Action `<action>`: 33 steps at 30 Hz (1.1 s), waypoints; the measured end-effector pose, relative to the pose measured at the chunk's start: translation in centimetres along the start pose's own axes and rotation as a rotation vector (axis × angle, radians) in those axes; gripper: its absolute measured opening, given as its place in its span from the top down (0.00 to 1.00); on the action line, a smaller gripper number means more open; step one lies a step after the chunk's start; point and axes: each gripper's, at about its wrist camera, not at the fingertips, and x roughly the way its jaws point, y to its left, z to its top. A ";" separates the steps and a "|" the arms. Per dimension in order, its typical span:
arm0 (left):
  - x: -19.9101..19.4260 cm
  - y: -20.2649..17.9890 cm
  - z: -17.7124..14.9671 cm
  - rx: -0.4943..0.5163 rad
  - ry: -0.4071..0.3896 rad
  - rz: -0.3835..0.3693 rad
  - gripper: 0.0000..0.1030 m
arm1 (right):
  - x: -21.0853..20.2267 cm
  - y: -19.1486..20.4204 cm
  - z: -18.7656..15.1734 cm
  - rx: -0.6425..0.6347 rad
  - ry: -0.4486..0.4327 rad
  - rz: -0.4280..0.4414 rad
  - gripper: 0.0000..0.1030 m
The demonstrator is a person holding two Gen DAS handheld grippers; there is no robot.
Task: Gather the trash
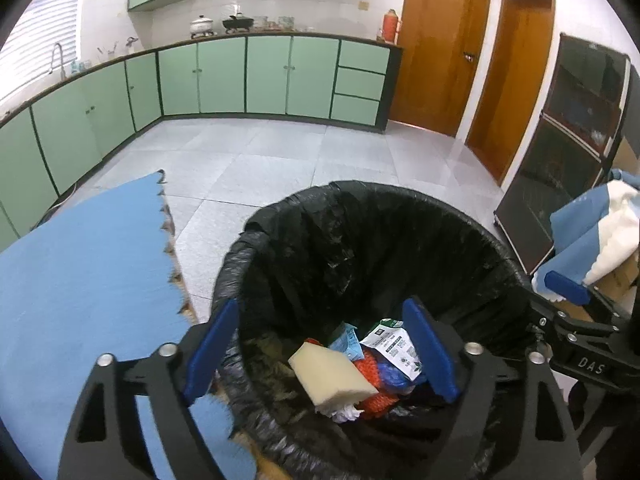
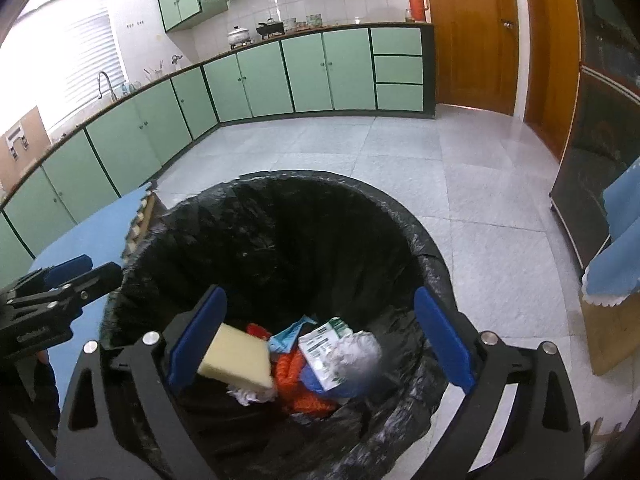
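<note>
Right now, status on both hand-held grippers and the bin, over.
Left hand-held gripper open, empty. Right hand-held gripper open, empty. Both over black-lined trash bin; yellow sponge, carton, wrappers inside. Nothing in the way.

Wide-open bin mouth (image 2: 280,208) below both claws, blue mat (image 1: 80,264) close alongside, bare floor (image 2: 480,200) beyond.

White letters "DAS" are legible on the black body of the right gripper (image 1: 568,292), seen at the right edge of the left wrist view. A dark mark resembling the numeral "2" stands at the far corner of the blue mat (image 1: 80,272). The white carton (image 1: 394,346) in the bin (image 1: 360,232) carries printed text and a green panel, too small to read in either view.
</note>
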 end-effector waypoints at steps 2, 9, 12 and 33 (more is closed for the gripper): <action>-1.1 0.5 -0.1 -0.013 -0.003 0.005 0.12 | -0.7 0.4 0.0 0.004 -0.001 0.007 0.09; -5.3 2.3 -0.8 -0.055 -0.031 0.033 0.08 | -3.8 2.1 0.3 0.009 -0.016 0.065 0.05; -7.2 2.5 -1.1 -0.054 -0.048 0.055 0.08 | -5.1 3.3 0.3 0.004 -0.019 0.087 0.05; -18.4 3.0 -3.5 -0.065 -0.142 0.107 0.08 | -16.3 9.7 0.5 -0.108 -0.090 0.175 0.05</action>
